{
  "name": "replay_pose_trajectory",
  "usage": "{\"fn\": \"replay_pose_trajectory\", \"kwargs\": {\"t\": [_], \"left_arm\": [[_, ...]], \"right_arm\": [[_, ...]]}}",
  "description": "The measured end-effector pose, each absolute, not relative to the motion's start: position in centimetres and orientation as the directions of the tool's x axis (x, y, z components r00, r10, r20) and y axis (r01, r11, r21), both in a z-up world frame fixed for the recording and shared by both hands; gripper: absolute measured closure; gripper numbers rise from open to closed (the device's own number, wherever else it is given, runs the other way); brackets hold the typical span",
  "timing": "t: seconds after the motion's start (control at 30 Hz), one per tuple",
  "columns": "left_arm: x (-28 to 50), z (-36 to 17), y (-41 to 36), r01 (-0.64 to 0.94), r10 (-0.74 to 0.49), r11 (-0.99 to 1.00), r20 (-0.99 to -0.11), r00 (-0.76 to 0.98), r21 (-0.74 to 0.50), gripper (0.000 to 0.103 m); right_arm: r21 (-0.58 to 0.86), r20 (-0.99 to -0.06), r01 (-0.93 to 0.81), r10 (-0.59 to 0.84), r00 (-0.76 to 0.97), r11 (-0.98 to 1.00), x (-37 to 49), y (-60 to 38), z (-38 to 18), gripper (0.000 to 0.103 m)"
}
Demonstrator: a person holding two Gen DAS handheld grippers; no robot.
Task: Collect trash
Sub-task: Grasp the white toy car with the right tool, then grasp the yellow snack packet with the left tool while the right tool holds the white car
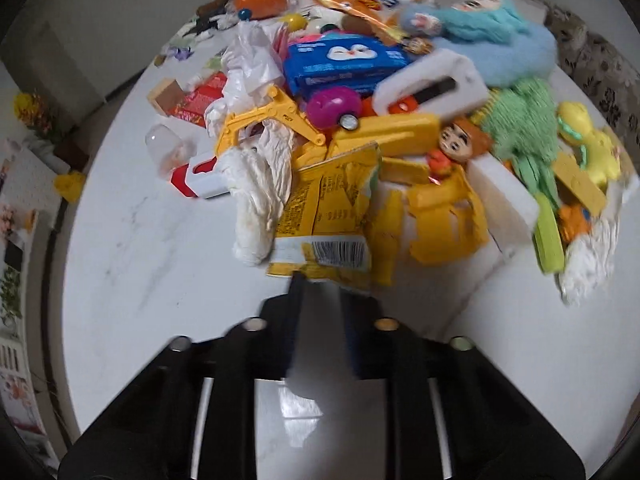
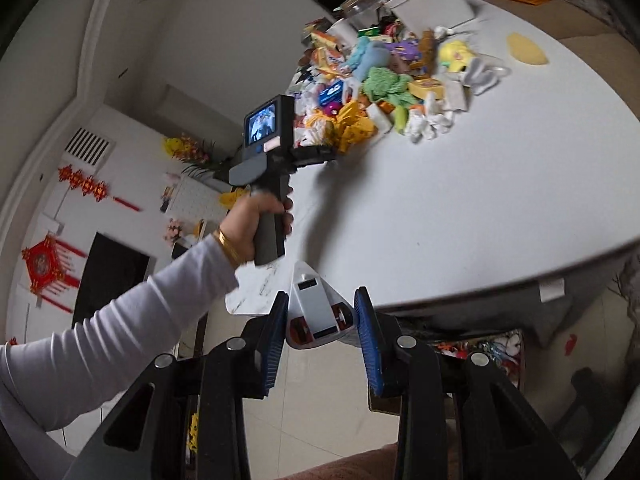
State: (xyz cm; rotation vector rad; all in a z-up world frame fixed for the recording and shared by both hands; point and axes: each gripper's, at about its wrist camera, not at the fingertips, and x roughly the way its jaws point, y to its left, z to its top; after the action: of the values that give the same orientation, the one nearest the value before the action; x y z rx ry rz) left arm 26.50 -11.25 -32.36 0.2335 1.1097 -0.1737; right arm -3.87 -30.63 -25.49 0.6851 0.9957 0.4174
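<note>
Left wrist view: the left gripper (image 1: 316,280) has its jaws shut together, tips at the near edge of the crumpled yellow foil snack wrapper with a barcode (image 1: 324,220); whether a corner of the wrapper is pinched cannot be told because the tips are blurred. The wrapper lies straight ahead of the fingers, its long axis running away from the tips, at the front of a heap of toys and litter on the round white marble-look table (image 1: 160,240). Touching its left side is a twisted white paper tissue (image 1: 260,196), likely also trash; behind it sits a yellow plastic toy excavator (image 1: 272,120), not trash. Right wrist view: the right gripper (image 2: 322,320) is closed narrowly on a small white wedge-shaped plastic piece with red parts (image 2: 316,312), blue pads (image 2: 276,340) pressing both sides, held off the near table edge and well apart from the heap. The left hand (image 2: 256,220), white sleeve, holds its tool at the heap. Judgement: left is the nearer one for the wrapper; right is occupied.
</note>
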Motion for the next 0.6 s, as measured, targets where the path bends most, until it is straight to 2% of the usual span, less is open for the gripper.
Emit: {"fn": "replay_pose_trajectory", "kwargs": {"t": [0.03, 0.13, 0.4, 0.6], "left_arm": [[26.8, -32.0, -10.7, 0.250, -0.055, 0.967, -0.901, 0.431, 0.060, 0.096], [26.1, -30.2, -8.5, 0.239, -0.181, 0.967, -0.889, 0.420, -0.083, 0.102], [18.6, -23.7, -2.3, 0.322, -0.430, 0.894, -0.795, 0.428, -0.311, 0.103], [11.2, -22.3, 2.3, 0.344, -0.497, 0.861, -0.762, 0.414, -0.375, 0.103]], "right_arm": [[0.692, -0.622, -0.014, 0.607, 0.495, 0.721, -4.1, -30.7, -25.7, 0.069], [0.689, -0.629, -0.006, 0.602, 0.492, 0.725, -5.0, -30.3, -25.9, 0.069], [0.697, -0.621, -0.075, 0.652, 0.435, 0.713, -2.8, -26.7, -26.2, 0.069], [0.686, -0.642, -0.119, 0.673, 0.367, 0.718, -2.0, -23.4, -26.6, 0.069]]}}
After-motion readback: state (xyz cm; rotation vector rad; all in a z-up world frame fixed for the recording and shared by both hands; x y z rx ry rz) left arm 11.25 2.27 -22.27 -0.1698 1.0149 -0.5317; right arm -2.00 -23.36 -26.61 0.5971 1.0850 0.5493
